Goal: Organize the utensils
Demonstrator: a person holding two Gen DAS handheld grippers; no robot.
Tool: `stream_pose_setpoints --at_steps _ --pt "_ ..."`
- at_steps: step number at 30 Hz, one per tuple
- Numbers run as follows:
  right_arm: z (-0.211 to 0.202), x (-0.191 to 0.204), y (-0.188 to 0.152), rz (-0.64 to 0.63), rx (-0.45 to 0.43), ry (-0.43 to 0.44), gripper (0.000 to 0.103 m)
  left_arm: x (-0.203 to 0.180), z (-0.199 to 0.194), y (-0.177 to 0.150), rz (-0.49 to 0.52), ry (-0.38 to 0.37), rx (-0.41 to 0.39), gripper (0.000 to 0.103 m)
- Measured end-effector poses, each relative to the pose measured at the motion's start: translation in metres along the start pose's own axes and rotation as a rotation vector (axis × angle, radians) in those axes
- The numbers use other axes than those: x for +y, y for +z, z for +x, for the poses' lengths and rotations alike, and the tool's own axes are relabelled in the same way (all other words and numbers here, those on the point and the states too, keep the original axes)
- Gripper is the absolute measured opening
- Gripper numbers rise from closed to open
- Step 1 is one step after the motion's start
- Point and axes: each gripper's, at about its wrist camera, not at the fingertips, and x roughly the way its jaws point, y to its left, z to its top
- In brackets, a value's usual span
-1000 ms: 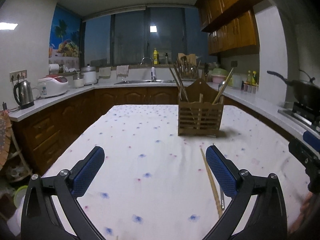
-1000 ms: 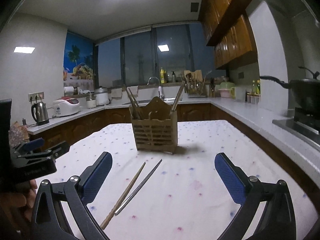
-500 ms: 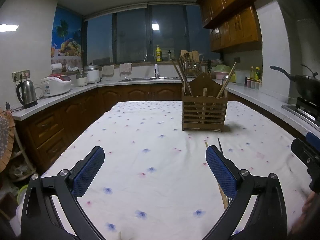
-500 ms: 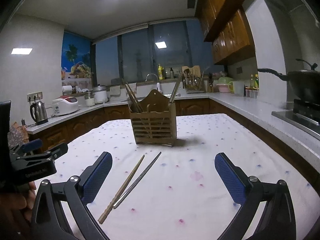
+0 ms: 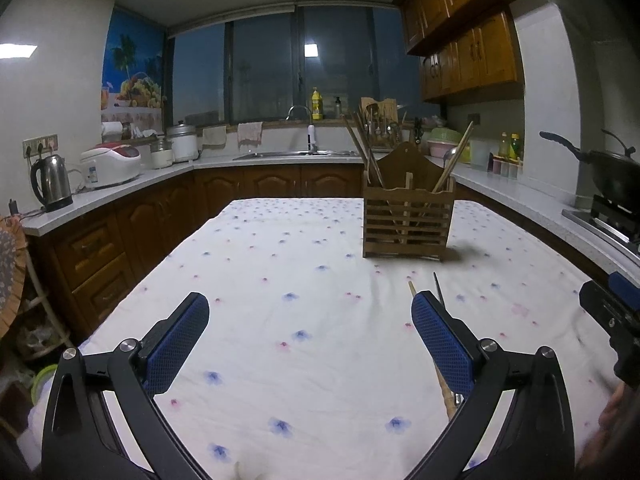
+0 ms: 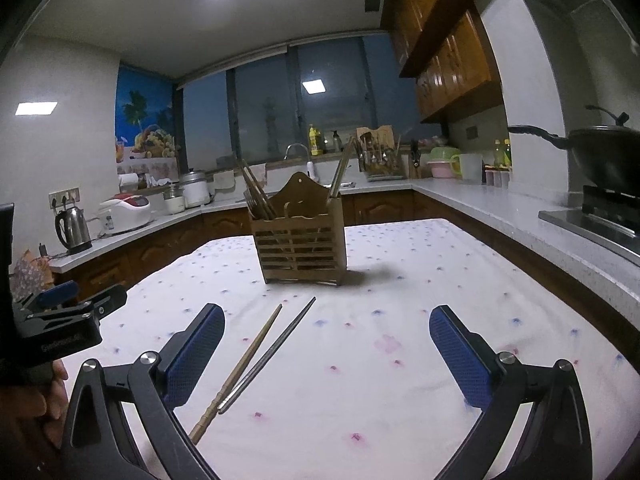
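Two hand-held grippers hover low over a table covered in a white cloth (image 6: pixel 400 400) dotted with small blue and pink flowers. The right gripper (image 6: pixel 326 344) has its blue-padded fingers spread wide apart, holding nothing. The left gripper (image 5: pixel 310 340) is likewise wide open and empty.

Closest to the right gripper, two loose sticks lie on the cloth side by side, near its left finger and angled away toward the middle of the table. One is a wooden chopstick (image 6: pixel 244 364) with a carved thick end nearest the camera. Just beside it on the right lies a thin metal chopstick (image 6: pixel 276 350). From the left wrist view, the same pair is mostly hidden behind the left gripper's right finger, with only the tips showing.

Further on, near the middle of the table, stands an upright slatted wooden holder (image 6: pixel 300 244) with a tall arched back. Several chopsticks and utensils already lean inside it.

Beyond the table, kitchen counters run along the walls, with a steel kettle (image 6: pixel 74 230) on the left and a dark wok (image 6: pixel 600 160) on the stove at right.
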Motion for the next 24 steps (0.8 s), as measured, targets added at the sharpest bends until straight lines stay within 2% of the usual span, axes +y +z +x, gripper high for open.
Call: stream_pose_setpoints --at_steps 24 --pt "-0.0016 0.0001 0.0008 0.006 -0.01 -0.002 0.103 -0.0062 -0.0006 0.0001 0.009 -0.001 -0.009 0.103"
